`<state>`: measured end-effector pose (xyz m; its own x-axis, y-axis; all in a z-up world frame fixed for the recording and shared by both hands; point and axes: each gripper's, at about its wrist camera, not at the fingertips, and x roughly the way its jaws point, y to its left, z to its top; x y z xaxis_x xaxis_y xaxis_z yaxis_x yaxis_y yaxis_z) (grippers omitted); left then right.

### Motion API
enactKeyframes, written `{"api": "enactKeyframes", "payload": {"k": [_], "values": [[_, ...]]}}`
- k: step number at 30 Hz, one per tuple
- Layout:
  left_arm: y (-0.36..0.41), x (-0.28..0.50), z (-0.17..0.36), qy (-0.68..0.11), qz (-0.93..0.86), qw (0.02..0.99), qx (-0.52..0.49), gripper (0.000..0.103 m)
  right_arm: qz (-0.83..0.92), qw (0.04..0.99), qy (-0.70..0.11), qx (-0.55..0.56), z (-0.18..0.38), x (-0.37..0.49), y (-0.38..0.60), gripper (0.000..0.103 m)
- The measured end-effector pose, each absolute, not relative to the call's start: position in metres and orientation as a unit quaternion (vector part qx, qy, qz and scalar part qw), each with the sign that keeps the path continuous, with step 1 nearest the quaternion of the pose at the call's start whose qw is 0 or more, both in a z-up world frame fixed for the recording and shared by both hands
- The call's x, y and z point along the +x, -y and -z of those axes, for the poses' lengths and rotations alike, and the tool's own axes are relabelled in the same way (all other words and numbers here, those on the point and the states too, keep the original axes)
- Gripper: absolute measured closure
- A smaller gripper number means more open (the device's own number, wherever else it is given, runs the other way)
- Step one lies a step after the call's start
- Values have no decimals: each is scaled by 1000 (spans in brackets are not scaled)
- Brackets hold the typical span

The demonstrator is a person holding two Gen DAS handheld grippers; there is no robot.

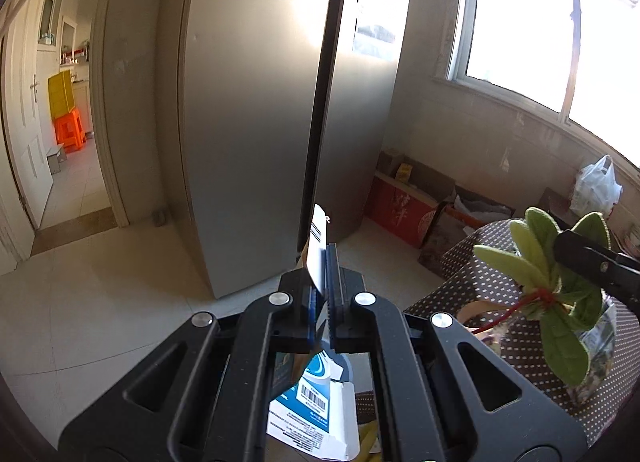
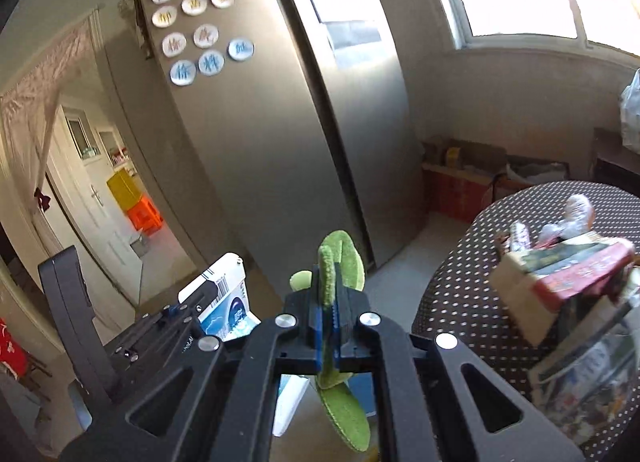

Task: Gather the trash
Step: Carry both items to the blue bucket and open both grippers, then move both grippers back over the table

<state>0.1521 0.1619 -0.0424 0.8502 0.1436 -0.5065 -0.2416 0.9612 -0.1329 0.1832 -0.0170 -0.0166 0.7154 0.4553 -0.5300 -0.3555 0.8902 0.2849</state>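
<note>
My left gripper (image 1: 323,262) is shut on a flattened blue and white carton (image 1: 308,410), held edge-on in the air; the carton also shows in the right wrist view (image 2: 224,298). My right gripper (image 2: 329,282) is shut on a green felt leaf sprig (image 2: 340,262) that hangs below the fingers. In the left wrist view the sprig (image 1: 560,302), with its red tie, sits at the right with a black finger of the right gripper (image 1: 592,262) on it. Both are held above the floor beside a dotted table.
A round table with a brown dotted cloth (image 2: 480,262) carries boxes and wrappers (image 2: 560,274). A tall grey fridge (image 1: 256,122) stands ahead. Cardboard boxes (image 1: 404,198) line the wall under the window. An open doorway (image 1: 64,122) is at the left.
</note>
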Motion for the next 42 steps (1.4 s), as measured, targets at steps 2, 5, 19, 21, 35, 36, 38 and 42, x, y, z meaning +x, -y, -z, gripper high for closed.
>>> {"api": "enactKeyframes", "payload": {"k": [2,5,19,21,35,36,38,42], "values": [[-168,162,53,-268,-99,953,-101,99,-217,915,-330,79,31,199,4,99],[-177,184,72,-291,-100,946,-102,99,-226,905,-350,85,51,217,-10,99],[-213,245,148,-377,-118,911,-119,41,-192,880,-429,66,113,275,-55,99],[-220,244,156,-383,-125,907,-122,41,-187,877,-438,57,122,280,-61,99],[-246,220,181,-410,-156,890,-124,41,-162,831,-533,-4,205,327,-113,35],[-247,218,181,-410,-155,890,-123,41,-158,838,-523,-12,205,325,-113,35],[-245,215,180,-410,-152,891,-124,41,-158,839,-521,-13,205,322,-111,35],[-237,209,174,-409,-135,893,-127,41,-176,843,-508,2,186,310,-98,35]]}}
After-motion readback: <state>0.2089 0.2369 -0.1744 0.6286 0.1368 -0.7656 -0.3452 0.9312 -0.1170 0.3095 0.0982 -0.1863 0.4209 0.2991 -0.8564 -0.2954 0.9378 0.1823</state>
